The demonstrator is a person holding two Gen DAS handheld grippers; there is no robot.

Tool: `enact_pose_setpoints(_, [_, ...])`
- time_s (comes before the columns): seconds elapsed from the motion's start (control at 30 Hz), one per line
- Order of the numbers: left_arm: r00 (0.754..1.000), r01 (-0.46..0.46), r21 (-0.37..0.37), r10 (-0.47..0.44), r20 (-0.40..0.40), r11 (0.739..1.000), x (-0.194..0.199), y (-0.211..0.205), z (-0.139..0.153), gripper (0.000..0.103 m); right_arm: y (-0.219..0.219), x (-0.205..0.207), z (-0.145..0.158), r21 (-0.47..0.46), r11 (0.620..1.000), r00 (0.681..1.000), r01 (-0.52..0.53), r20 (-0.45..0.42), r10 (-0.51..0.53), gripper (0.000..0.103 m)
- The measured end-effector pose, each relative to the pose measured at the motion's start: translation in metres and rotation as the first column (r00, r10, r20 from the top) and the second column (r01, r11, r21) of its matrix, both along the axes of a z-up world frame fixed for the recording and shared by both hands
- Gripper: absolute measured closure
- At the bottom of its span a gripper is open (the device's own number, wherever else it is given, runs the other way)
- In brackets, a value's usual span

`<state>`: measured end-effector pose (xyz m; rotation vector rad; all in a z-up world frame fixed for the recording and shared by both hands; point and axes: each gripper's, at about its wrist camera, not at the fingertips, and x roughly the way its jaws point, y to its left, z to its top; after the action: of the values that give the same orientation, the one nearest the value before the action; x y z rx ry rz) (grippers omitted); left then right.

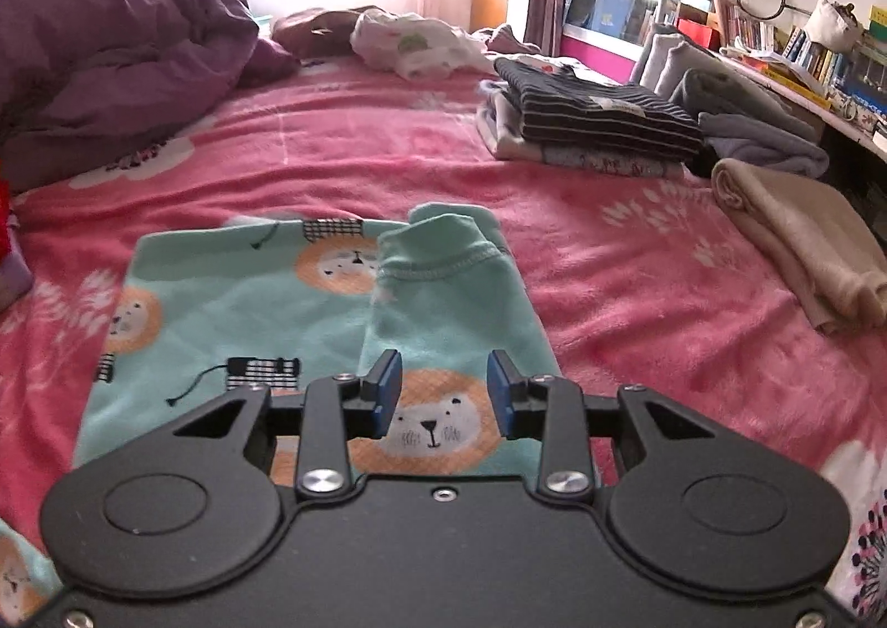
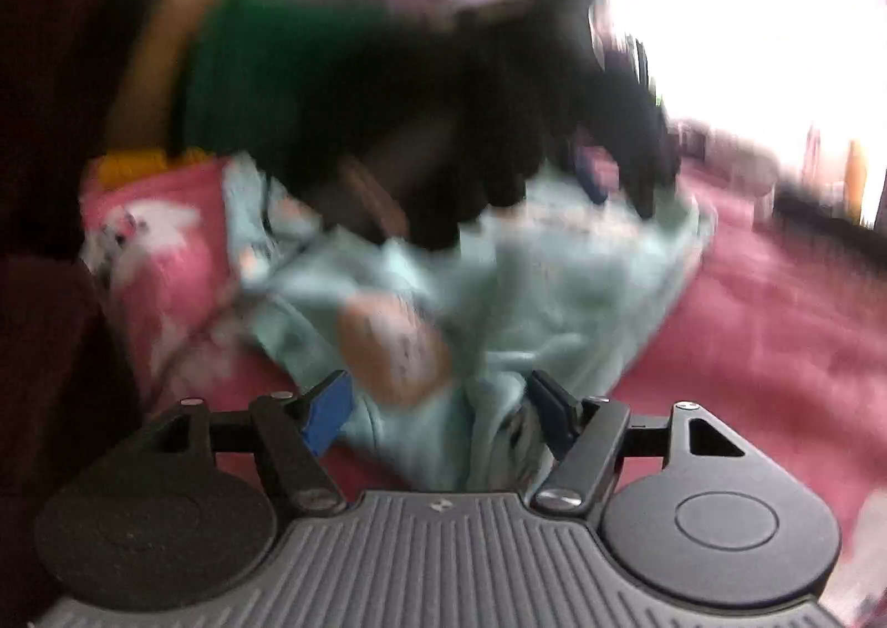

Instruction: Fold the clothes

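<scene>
A mint-green garment with lion prints (image 1: 238, 306) lies spread on the pink blanket (image 1: 388, 146). One part of it (image 1: 449, 284) is folded over on the right side. My left gripper (image 1: 443, 395) hovers over the near edge with its blue pads apart and no cloth pinched. In the blurred right wrist view the same garment (image 2: 554, 284) is bunched up. My right gripper (image 2: 438, 417) stands wide, cloth lying between its fingers without being clamped. The left gripper (image 2: 587, 179) and a green sleeve (image 2: 249, 62) show dark above the cloth.
A purple duvet (image 1: 111, 35) is heaped at the far left. A stack of folded clothes (image 1: 593, 123), grey items (image 1: 759, 134) and a beige folded piece (image 1: 804, 251) line the right side. Unfolded laundry (image 1: 410, 43) lies at the far end; a cluttered bookshelf (image 1: 804, 57) runs along the right.
</scene>
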<state>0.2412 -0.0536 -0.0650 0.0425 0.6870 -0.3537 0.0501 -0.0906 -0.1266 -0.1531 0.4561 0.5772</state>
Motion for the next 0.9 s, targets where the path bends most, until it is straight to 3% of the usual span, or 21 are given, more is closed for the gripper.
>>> enact_pose_setpoints(0.13, [1.0,0.02,-0.001,-0.02,-0.008,1.0,0.012,-0.008,0.003,0.071,-0.01,0.008,-0.004,0.062,0.998,0.998,0.01,-0.069,-0.005,0.031])
enact_pose_setpoints(0.23, [0.999,0.039,-0.006,-0.04,-0.023,0.999,0.023,-0.021,0.008,0.071,-0.009,0.008,-0.006,0.057,0.998,0.999,0.0,-0.054,0.003,0.029])
enact_pose_setpoints(0.37, [0.998,0.044,0.042,-0.043,-0.04,0.998,0.037,-0.044,0.005,0.071,-0.005,0.004,-0.008,0.048,0.999,0.999,-0.004,-0.041,0.006,0.028])
enact_pose_setpoints(0.47, [0.999,0.007,0.07,-0.003,-0.052,0.998,0.047,-0.055,-0.001,0.071,-0.004,0.004,-0.007,0.048,0.999,0.999,-0.003,-0.039,0.005,0.028])
enact_pose_setpoints(0.53, [0.998,-0.02,0.092,0.025,-0.055,0.996,0.052,-0.06,-0.005,0.091,-0.004,0.005,-0.007,0.05,0.999,0.999,-0.004,-0.04,0.006,0.027])
enact_pose_setpoints(0.57, [0.998,-0.03,0.1,0.034,-0.047,0.995,0.052,-0.06,-0.005,0.096,-0.004,0.005,-0.006,0.051,0.999,0.999,-0.005,-0.041,0.007,0.027])
enact_pose_setpoints(0.8, [0.997,-0.068,0.123,0.062,0.054,0.99,0.039,-0.065,0.01,0.1,-0.007,0.004,-0.005,0.064,0.998,0.999,-0.012,-0.044,0.014,0.027])
enact_pose_setpoints(0.9, [1.0,-0.012,0.124,0.011,0.01,0.992,0.049,-0.074,0.001,0.1,-0.008,0.004,-0.005,0.074,0.997,0.999,-0.012,-0.05,0.016,0.027])
